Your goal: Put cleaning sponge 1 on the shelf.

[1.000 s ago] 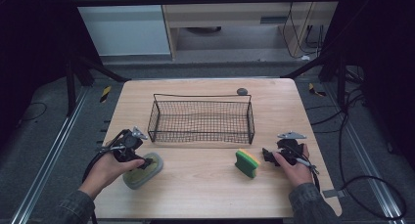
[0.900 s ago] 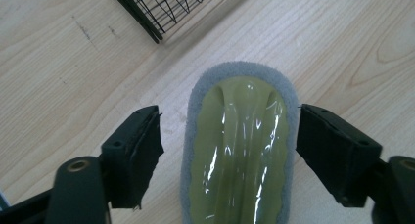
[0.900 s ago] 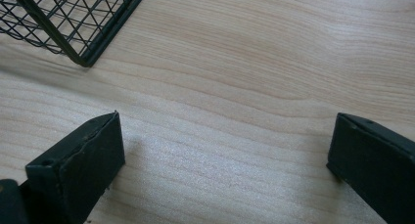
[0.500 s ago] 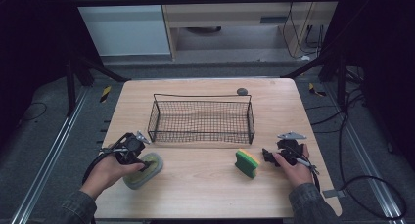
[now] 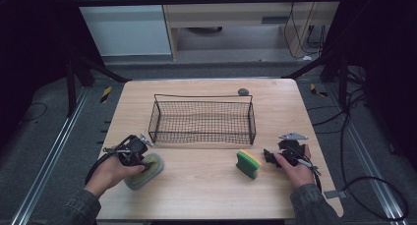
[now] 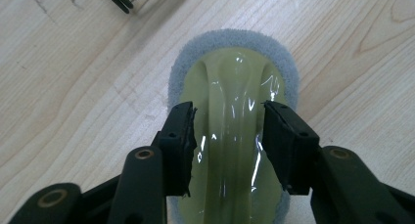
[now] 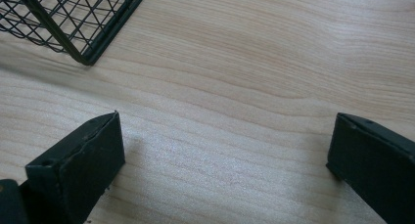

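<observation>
left gripper (image 6: 227, 136): jaws apart, straddling handle ridge of scrub pad (image 6: 235, 150) at table's (image 5: 206, 185) front-left | ridge axis runs along gripper's line of sight, squeeze goes across it | right gripper (image 7: 225, 155): spread wide over bare wood

Grey-green sleeves cover both forearms; each black gripper, left (image 5: 132, 151) and right (image 5: 281, 155), has brass-ringed pivots, black trailing cable, blocky jaws.

The high view looks forward and down over the whole desk (image 5: 206, 185). Both gripper views sit close above its wood, sharing the wire basket (image 5: 201, 119) corner.
</observation>
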`<state>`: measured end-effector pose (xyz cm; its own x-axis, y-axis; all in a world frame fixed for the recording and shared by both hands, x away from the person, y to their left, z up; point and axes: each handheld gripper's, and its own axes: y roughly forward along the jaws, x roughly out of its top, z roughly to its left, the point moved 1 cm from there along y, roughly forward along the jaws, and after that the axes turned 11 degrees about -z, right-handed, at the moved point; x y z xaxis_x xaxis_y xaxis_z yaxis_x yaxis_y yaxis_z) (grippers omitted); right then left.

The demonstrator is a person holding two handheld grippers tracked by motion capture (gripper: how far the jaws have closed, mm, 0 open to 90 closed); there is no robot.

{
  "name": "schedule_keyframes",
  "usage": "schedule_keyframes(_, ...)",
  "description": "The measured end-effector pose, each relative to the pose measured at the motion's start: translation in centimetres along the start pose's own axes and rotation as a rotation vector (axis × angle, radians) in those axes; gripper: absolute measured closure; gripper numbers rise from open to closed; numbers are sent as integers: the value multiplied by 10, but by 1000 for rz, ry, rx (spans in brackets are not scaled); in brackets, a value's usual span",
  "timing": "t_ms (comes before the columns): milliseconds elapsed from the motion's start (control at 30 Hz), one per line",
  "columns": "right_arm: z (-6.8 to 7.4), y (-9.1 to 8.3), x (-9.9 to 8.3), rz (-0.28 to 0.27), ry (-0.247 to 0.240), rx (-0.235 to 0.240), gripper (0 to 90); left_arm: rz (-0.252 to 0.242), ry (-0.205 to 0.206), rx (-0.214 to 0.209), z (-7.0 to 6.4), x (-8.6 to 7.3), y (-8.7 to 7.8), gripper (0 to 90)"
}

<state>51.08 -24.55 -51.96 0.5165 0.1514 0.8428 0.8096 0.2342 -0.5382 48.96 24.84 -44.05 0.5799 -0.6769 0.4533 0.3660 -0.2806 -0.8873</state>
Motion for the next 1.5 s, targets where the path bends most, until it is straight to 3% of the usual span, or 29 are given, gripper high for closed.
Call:
schedule_keyframes(433,0,0,0,0,2,1,6,13,3,-33,3,-3,4,693)
schedule_keyframes(600,0,0,0,1,2,1,6,3,13,-22,3,-4,1,700)
schedule_keyframes(933,0,0,0,0,-1,1,6,-117,60,39,1,-8,-21,702)
schedule_keyframes(1200,0,0,0,0,-1,3,6,-189,106,71,4,-5,-30,702)
schedule_keyframes(1300,0,0,0,1,-1,3,6,-199,170,95,2,0,-36,702)
schedule_keyframes(1500,0,0,0,1,-3,-1,7,-223,227,114,0,10,-49,702)
